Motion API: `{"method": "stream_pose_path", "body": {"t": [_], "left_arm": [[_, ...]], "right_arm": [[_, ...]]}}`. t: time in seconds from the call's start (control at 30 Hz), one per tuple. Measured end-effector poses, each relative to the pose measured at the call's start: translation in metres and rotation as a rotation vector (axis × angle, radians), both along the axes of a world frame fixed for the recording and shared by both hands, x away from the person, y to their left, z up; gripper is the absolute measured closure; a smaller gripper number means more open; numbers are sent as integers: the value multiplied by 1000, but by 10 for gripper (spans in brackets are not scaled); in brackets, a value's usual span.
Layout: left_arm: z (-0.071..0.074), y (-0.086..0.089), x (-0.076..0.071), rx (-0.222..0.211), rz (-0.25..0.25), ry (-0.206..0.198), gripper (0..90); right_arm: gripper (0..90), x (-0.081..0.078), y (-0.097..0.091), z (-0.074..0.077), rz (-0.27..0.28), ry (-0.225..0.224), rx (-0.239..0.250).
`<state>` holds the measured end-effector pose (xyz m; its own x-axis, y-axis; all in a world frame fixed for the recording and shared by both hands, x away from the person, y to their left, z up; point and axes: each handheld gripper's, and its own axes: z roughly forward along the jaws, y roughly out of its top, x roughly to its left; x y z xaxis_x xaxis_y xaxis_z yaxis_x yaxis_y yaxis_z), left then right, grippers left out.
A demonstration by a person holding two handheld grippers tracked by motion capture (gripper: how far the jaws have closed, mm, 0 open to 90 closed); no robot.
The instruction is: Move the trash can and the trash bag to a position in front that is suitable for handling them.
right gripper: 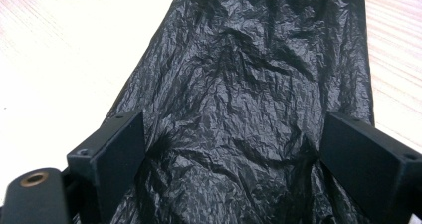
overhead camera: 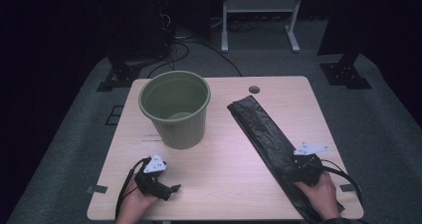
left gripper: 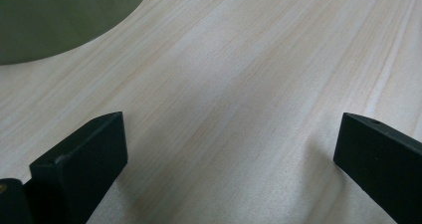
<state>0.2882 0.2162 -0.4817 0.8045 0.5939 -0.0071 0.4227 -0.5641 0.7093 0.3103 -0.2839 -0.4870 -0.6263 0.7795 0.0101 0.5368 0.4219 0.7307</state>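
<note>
A long folded black plastic bag (overhead camera: pixel 263 129) lies slantwise on the right half of the wooden table (overhead camera: pixel 224 159). My right gripper (overhead camera: pixel 300 165) sits low over the bag's near end, open. In the right gripper view the crinkled bag (right gripper: pixel 239 59) runs between the two wide-set jaws of my right gripper (right gripper: pixel 234 134). An olive green bin (overhead camera: pixel 175 109) stands upright and empty at the table's left centre. My left gripper (overhead camera: pixel 170 188) rests near the front left edge, open, pointing right. In the left gripper view its jaws (left gripper: pixel 229 134) frame bare wood, with the bin's wall (left gripper: pixel 50 20) at upper left.
A round cable hole (overhead camera: pixel 254 89) sits near the table's far edge. Beyond the table stand a white frame (overhead camera: pixel 261 15), black stand bases (overhead camera: pixel 345 74) and cables on the grey floor. Bare wood stretches between the bin and the bag.
</note>
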Motion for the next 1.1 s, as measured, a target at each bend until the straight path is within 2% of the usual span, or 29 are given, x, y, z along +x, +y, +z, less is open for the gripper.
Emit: {"method": "stream_pose_path", "body": {"t": [0.13, 0.23, 0.33, 0.5, 1.0, 1.1], "left_arm": [[10, 1, 0, -5, 12, -6, 0], [21, 5, 2, -63, 34, 8, 0], [32, 8, 2, -101, 36, -3, 0], [53, 12, 2, -134, 38, -29, 0], [117, 24, 17, -130, 67, -106, 0], [132, 27, 21, -144, 68, -111, 0]], "right_arm": [[97, 0, 0, 0, 0, 0, 0], [97, 0, 0, 0, 0, 0, 0], [97, 0, 0, 0, 0, 0, 0], [97, 0, 0, 0, 1, 0, 0], [97, 0, 0, 0, 0, 0, 0], [97, 0, 0, 0, 1, 0, 0]]}}
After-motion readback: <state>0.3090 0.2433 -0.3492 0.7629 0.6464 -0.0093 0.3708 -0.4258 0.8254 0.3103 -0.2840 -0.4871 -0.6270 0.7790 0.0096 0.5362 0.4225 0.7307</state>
